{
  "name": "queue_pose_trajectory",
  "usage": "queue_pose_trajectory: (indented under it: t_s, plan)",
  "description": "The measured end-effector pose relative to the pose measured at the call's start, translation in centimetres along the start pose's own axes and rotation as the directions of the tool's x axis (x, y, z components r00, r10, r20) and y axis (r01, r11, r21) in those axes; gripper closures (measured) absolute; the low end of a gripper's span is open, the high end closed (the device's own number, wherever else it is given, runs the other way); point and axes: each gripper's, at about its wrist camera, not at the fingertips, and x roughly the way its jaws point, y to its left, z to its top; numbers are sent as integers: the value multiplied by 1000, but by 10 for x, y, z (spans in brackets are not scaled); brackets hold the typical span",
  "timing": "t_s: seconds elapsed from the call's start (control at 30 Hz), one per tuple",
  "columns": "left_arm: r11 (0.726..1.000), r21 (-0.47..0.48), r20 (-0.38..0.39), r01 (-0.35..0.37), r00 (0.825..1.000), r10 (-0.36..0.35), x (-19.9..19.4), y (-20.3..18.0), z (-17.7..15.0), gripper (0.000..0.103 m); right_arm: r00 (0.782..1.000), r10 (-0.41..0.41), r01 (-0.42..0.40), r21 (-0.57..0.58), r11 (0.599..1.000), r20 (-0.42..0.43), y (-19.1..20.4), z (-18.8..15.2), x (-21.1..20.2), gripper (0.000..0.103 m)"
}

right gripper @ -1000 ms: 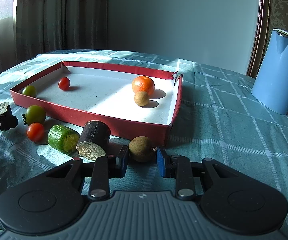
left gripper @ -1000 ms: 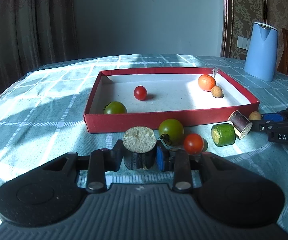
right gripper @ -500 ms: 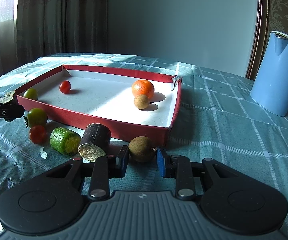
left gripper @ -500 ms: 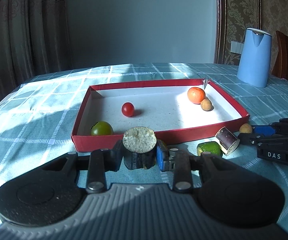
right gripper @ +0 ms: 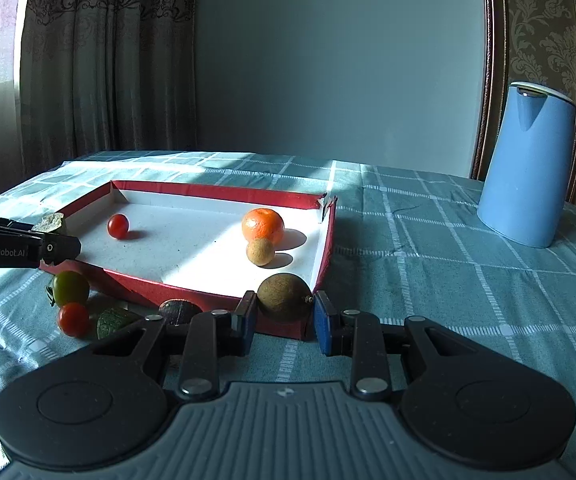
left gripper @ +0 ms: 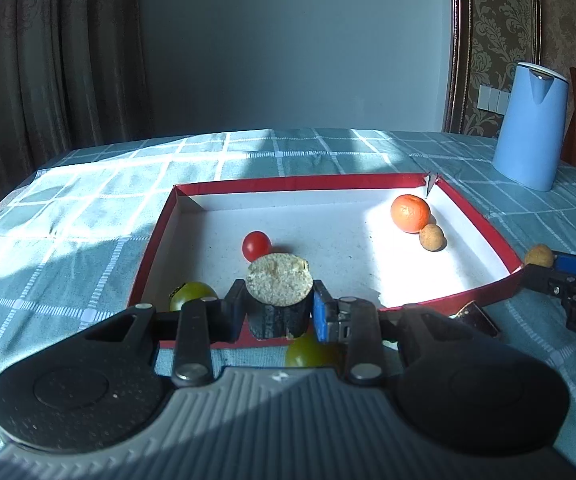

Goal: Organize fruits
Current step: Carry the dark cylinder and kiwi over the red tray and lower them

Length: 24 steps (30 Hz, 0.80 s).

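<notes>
Sunlit teal checked tablecloth (right gripper: 427, 264) covers the table. On it, the left gripper (left gripper: 279, 312), marked "GenRobot.AI" on its side, is clamped on a dark-skinned fruit chunk (left gripper: 279, 298), cut face up, raised over the near wall of the red tray (left gripper: 483, 220). A cherry tomato (left gripper: 256, 245) lies at its 12 o'clock, a mandarin (left gripper: 410, 213) at 2. The right gripper (right gripper: 284, 316) is lifted, gripping a brown round fruit (right gripper: 284, 295) at the tray's near right corner; a blue kettle (right gripper: 525, 164) stands at 2 o'clock.

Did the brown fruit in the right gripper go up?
Yes. The brown fruit, held in the right gripper, now sits level with the red tray's near corner wall; before, it lay on the cloth below it.
</notes>
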Motion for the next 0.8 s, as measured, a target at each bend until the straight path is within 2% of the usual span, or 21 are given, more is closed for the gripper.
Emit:
queue_pose_trajectory:
  t_s: [0.13,0.37,0.57,0.8]
  plan:
    - [1000,-22,-3,-11,1000,11,15,5,11,72,1000,-5,5,-19,1000,-7,4,17,14,74]
    - [997,-36,-29,-73,997,72,44,20,21,72,999,-4,1,-61,998,-44,26,43,55,74]
    - [992,-75,-58,-98,994,94,59,36,24,72,992,31,-39,-67,997,-121,42,46,88,74]
    - [987,-115,-61,-111,993,104,67,46,28,72,988,37,-52,-97,994,-149,57,47,107,74]
